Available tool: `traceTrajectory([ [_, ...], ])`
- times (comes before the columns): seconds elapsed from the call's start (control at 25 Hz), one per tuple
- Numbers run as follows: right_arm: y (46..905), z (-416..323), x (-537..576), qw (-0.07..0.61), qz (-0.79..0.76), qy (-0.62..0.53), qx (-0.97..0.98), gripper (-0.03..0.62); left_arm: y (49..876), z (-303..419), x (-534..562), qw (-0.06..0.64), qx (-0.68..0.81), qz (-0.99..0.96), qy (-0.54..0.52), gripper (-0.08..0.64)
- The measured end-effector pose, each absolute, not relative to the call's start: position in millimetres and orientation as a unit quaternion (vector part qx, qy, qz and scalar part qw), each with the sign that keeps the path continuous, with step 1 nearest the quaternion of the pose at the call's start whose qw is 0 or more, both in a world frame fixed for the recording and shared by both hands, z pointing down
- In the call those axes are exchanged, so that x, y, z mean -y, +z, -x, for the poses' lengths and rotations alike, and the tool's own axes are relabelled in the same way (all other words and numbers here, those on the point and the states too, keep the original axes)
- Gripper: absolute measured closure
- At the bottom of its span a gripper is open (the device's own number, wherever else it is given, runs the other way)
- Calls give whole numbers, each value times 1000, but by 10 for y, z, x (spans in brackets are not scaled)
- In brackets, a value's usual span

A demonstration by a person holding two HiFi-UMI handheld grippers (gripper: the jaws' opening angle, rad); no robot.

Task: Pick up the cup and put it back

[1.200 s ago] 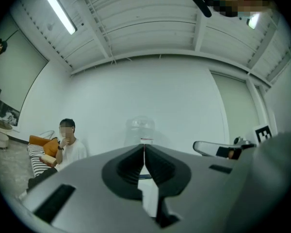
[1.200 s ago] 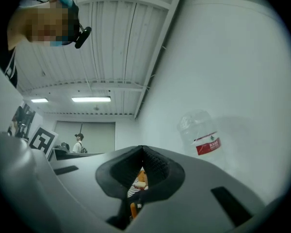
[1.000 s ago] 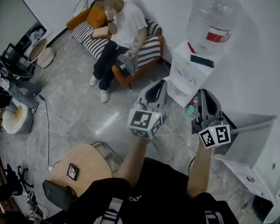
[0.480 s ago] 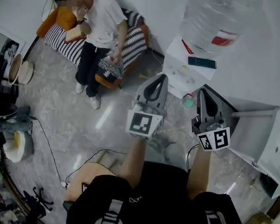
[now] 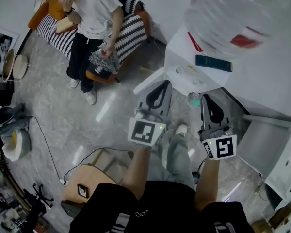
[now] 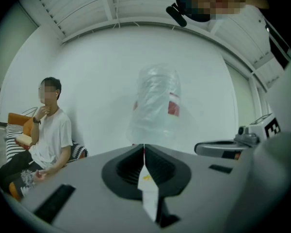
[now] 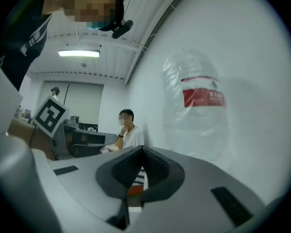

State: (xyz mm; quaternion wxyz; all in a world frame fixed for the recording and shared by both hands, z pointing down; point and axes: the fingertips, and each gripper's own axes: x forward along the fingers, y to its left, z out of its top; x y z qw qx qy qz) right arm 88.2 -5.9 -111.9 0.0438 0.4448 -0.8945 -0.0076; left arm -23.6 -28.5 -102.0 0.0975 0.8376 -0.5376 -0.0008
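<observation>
No cup shows clearly. A small clear-and-green thing (image 5: 195, 101) sits low at the front of the white water dispenser (image 5: 182, 64); I cannot tell whether it is the cup. My left gripper (image 5: 159, 87) is held out toward the dispenser, shut and empty. The right gripper (image 5: 206, 100) hovers just right of the green thing, jaws also shut with nothing in them. The big clear water bottle (image 6: 157, 103) fills the middle of the left gripper view beyond the shut jaws (image 6: 144, 148). In the right gripper view the bottle (image 7: 198, 106) stands right of the shut jaws (image 7: 143, 150).
A dark phone-like slab (image 5: 213, 62) lies on the dispenser's top. A person (image 5: 89, 13) sits on a striped sofa (image 5: 131, 33) at the back left. A grey-white cabinet (image 5: 259, 140) stands right, a round wooden stool (image 5: 94, 176) and a floor cable (image 5: 46, 144) left.
The head view has closed in on the dispenser, which now looms larger at upper right. Both grippers travelled forward with it and stayed shut; the sofa and person slid toward the upper left.
</observation>
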Motion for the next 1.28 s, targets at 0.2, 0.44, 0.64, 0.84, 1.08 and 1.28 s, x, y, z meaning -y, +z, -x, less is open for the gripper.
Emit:
traceTrajectory([
  [0.2, -279, -803, 167, 33, -411, -2, 911, 584, -113, 135, 477, 91, 559, -824, 3, 546],
  [0.44, 970, -644, 175, 57, -377, -12, 925, 583, 1127, -33, 502, 130, 558, -819, 5, 546],
  [0.64, 1967, -595, 190, 73, -345, -12, 936, 584, 2033, -153, 536, 138, 540, -830, 11, 546],
  [0.84, 2764, -601, 147, 54, -338, 11, 939, 584, 2874, -195, 547, 132, 524, -841, 28, 546],
  [1.08, 3651, -816, 281, 65, -377, -12, 924, 583, 3729, -273, 601, 140, 506, -850, 32, 546],
  [1.28, 4269, -961, 435, 44, -409, -3, 911, 583, 4358, -355, 681, 126, 490, -862, 44, 546],
])
